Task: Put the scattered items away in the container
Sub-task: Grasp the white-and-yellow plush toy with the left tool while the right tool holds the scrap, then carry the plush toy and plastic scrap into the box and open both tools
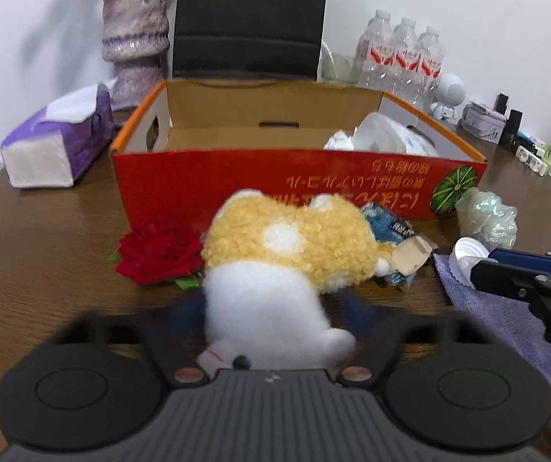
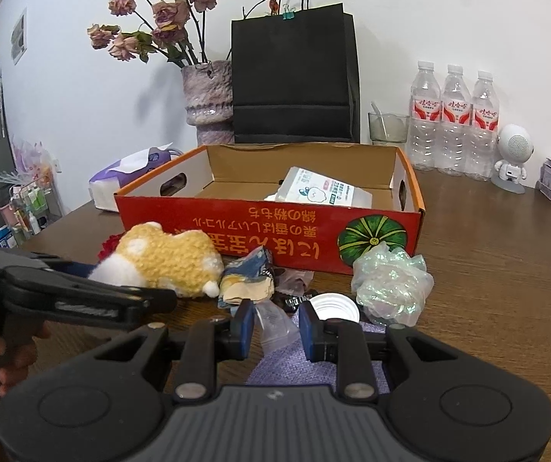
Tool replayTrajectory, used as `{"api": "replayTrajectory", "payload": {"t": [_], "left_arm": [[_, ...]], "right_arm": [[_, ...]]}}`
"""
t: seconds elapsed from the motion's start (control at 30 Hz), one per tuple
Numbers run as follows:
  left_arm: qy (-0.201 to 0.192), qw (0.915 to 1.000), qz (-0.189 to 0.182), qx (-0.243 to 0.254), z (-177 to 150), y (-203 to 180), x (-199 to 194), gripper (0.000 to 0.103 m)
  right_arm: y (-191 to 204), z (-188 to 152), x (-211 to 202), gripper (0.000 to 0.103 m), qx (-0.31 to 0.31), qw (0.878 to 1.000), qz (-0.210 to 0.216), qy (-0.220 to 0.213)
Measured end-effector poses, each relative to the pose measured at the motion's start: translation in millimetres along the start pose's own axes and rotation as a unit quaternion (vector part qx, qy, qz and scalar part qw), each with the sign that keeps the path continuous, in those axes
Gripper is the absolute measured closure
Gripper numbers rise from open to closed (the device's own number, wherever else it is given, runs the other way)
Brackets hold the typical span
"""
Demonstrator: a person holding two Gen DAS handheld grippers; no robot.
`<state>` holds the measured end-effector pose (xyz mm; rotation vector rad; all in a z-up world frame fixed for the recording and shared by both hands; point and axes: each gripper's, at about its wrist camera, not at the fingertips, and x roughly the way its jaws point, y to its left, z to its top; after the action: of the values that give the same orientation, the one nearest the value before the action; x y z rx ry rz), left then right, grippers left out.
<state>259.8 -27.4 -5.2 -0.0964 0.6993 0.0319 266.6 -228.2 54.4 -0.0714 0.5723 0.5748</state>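
Note:
My left gripper (image 1: 271, 308) is shut on a yellow and white plush toy (image 1: 287, 254), held just above the table in front of the red cardboard box (image 1: 275, 188); the toy also shows in the right wrist view (image 2: 167, 261). My right gripper (image 2: 277, 327) is open, its blue pads either side of a clear plastic tube (image 2: 275, 327) lying on a purple cloth (image 2: 294, 365). A white cap (image 2: 333, 306), crumpled blue wrapper (image 2: 248, 281), iridescent plastic wad (image 2: 391, 288) and red rose (image 1: 156, 250) lie by the box (image 2: 267, 231). A white packet (image 2: 325, 192) lies inside it.
A purple tissue pack (image 1: 56, 142) lies left of the box. A vase (image 1: 134, 46), black bag (image 2: 294, 77), a glass (image 2: 387, 127), three water bottles (image 2: 452, 123) and a white robot figure (image 2: 512, 158) stand behind. Small items (image 1: 537, 146) crowd the far right.

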Motion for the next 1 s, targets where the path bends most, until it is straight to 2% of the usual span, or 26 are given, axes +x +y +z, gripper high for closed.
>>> {"api": "replayTrajectory", "payload": {"t": [0.1, 0.63, 1.0], "left_arm": [[-0.010, 0.9997, -0.012, -0.019, -1.8, 6.1, -3.1, 0.053], [-0.074, 0.9968, -0.010, -0.028, -2.3, 16.4, -60.1, 0.053], [-0.106, 0.9935, -0.022, -0.035, 2.5, 18.4, -80.4, 0.053]], "right_arm": [[-0.5, 0.4, -1.3, 0.079, 0.002, 1.000, -0.002, -0.003], [16.0, 10.4, -31.1, 0.079, -0.001, 0.999, -0.007, -0.049], [28.9, 22.5, -40.9, 0.079, -0.008, 0.998, -0.008, -0.068]]}}
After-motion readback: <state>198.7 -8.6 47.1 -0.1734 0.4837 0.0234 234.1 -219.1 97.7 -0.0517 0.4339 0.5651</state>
